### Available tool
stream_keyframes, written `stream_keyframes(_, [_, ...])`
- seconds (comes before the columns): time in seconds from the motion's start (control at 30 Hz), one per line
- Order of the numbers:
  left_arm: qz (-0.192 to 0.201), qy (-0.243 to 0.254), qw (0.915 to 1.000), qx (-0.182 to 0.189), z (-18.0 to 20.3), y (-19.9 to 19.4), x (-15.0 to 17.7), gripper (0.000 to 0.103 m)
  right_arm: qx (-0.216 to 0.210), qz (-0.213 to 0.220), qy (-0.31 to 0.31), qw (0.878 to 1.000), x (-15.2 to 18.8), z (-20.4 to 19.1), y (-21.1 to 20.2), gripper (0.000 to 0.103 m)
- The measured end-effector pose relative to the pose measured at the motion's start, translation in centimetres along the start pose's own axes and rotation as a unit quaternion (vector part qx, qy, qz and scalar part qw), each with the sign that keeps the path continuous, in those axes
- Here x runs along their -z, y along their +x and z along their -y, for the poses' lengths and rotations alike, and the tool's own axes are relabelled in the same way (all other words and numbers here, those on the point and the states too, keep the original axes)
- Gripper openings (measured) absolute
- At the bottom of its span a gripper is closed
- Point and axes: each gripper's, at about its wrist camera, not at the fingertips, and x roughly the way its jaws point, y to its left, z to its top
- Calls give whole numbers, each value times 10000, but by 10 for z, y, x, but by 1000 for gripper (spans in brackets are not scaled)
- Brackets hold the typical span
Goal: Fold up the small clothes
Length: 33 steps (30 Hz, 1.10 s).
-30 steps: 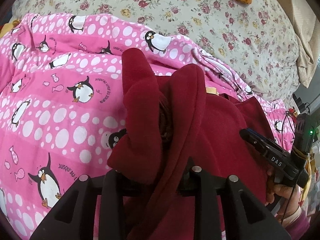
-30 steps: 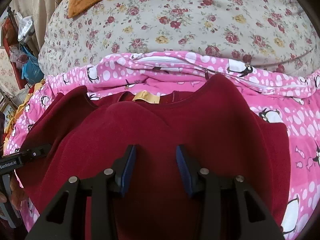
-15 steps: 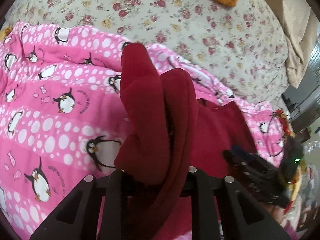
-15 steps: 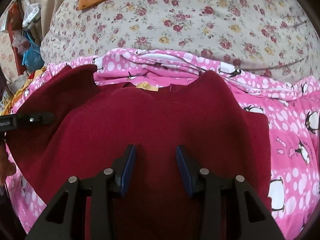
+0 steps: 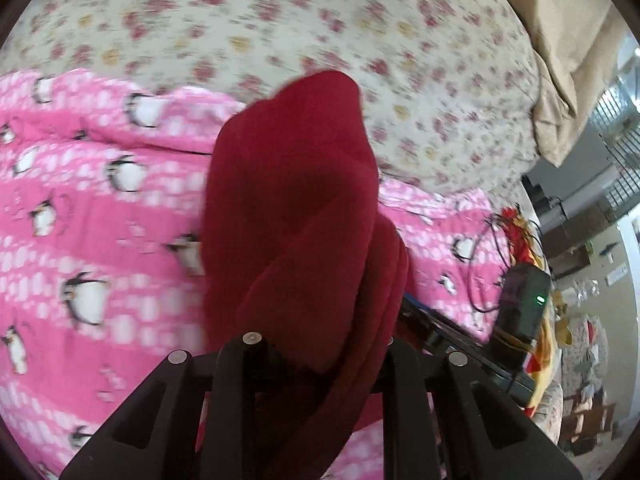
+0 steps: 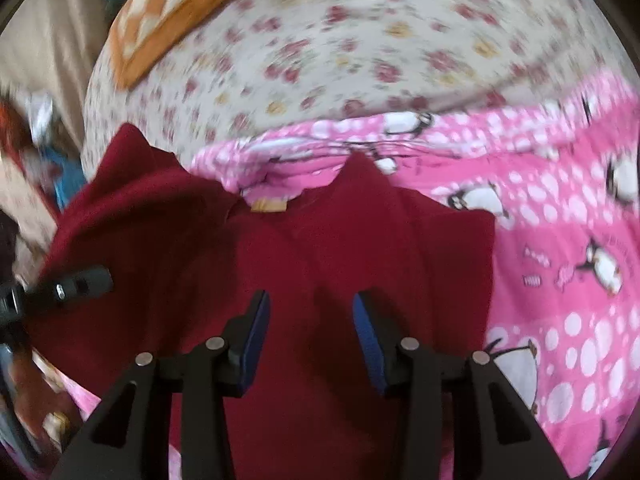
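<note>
Maroon fleece top (image 6: 320,264) lies spread on a pink penguin-print blanket (image 6: 560,280), collar and its yellow neck label (image 6: 269,205) toward the far side. Its left part is bunched and lifted: the left gripper (image 5: 316,364) is clamped narrow on a thick roll of the fabric, whose folds stand up in front of its camera. The right gripper (image 6: 308,340) hovers over the middle of the garment with its blue pads (image 6: 256,340) parted about halfway and nothing between them, cloth only beneath.

Risks, as I judge them: the grip holds several layers at once, so carrying the roll across could drag the whole top sideways or lay a lumpy, doubled fold rather than one clean sleeve. Fleece may also cling to the plush blanket and pull it into wrinkles. If the free gripper does not pin the body, the collar line could skew. Both views are blurred, so edges are hard to place.

Beyond the blanket is a cream floral quilt (image 6: 360,60) with an orange checked cushion (image 6: 172,12) at its far left. A beige curtain (image 5: 568,40) and cluttered floor show at the right of the left view.
</note>
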Motion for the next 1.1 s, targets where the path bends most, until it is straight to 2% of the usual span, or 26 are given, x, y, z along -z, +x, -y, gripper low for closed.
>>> stream_keyframes(0.03, [-62, 24, 9999, 76, 9, 8, 0, 9, -287, 13, 330, 9990, 0, 14, 0, 47])
stream_keyframes(0.13, [-324, -68, 9986, 403, 26, 39, 7, 9, -775, 78, 870, 9932, 5, 37, 3, 47])
stream_keyframes(0.23, [-626, -32, 9975, 311, 31, 74, 21, 9, -1069, 157, 1034, 9888, 9, 49, 4, 46])
stream_keyframes(0.33, [-511, -13, 9980, 386, 28, 72, 27, 11, -1071, 149, 1187, 9870, 8, 55, 3, 46])
stream_keyframes(0.43, [-623, 90, 9962, 600, 32, 59, 27, 25, -1304, 262, 1528, 9793, 7, 67, 0, 51])
stream_keyframes(0.57, [-788, 539, 9901, 1032, 41, 25, 38, 33, -1689, 363, 2226, 9595, 7, 89, 1, 53])
stream_keyframes(0.67, [-623, 504, 9928, 886, 30, 5, 47, 34, -1824, 433, 2480, 9504, 11, 95, 0, 53])
stream_keyframes(0.7, [-517, 430, 9945, 799, 22, -1, 51, 34, -1902, 484, 2597, 9455, 12, 97, -2, 56])
stream_keyframes(0.73, [-412, 326, 9961, 709, 14, -6, 55, 34, -2034, 551, 2737, 9384, 15, 101, -3, 64])
stream_keyframes(0.77, [-335, 231, 9968, 681, 8, -9, 58, 35, -2241, 655, 2913, 9277, 18, 105, -5, 67])
stream_keyframes(0.83, [-307, 117, 9966, 754, -1, -8, 67, 34, -2489, 803, 3166, 9118, 21, 110, -7, 73])
stream_keyframes(0.87, [-353, 103, 9964, 769, -4, -4, 71, 35, -2519, 775, 3099, 9135, 20, 109, -7, 73])
stream_keyframes(0.97, [-566, 230, 9964, 582, 1, 19, 83, 35, -2266, 576, 2660, 9352, 12, 95, -4, 73])
stream_keyframes(1.1, [-485, 416, 9973, 358, 6, 27, 89, 35, -1911, 260, 1911, 9624, 1, 66, -1, 74])
